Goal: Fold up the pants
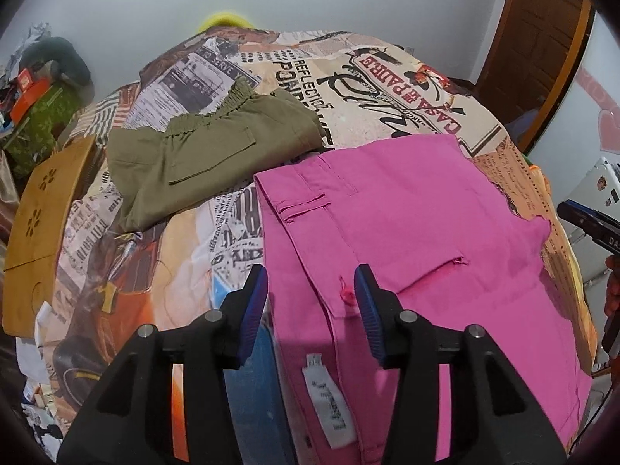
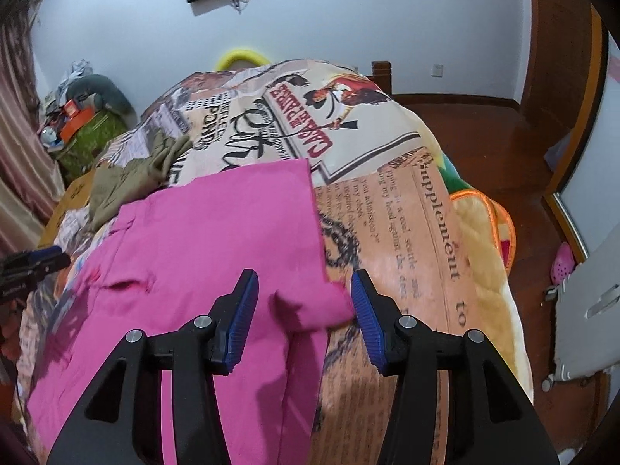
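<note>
Pink pants (image 1: pixel 407 224) lie folded over on the newspaper-print bedspread (image 1: pixel 372 89), waistband toward the left, with a white label (image 1: pixel 329 403) showing near me. My left gripper (image 1: pixel 312 286) is open above the pants' waistband edge, holding nothing. My right gripper (image 2: pixel 304 294) is open above the pants' (image 2: pixel 201 240) right edge, where a crotch corner (image 2: pixel 329 306) sticks out between the fingers. The right gripper also shows at the far right of the left wrist view (image 1: pixel 593 228).
Folded olive shorts (image 1: pixel 209 147) lie on the bed behind the pink pants. A mustard garment (image 1: pixel 38 224) lies at the bed's left edge. Clutter (image 2: pixel 77 116) sits left of the bed. A wooden floor (image 2: pixel 484 128) and a pink shoe (image 2: pixel 562 263) are to the right.
</note>
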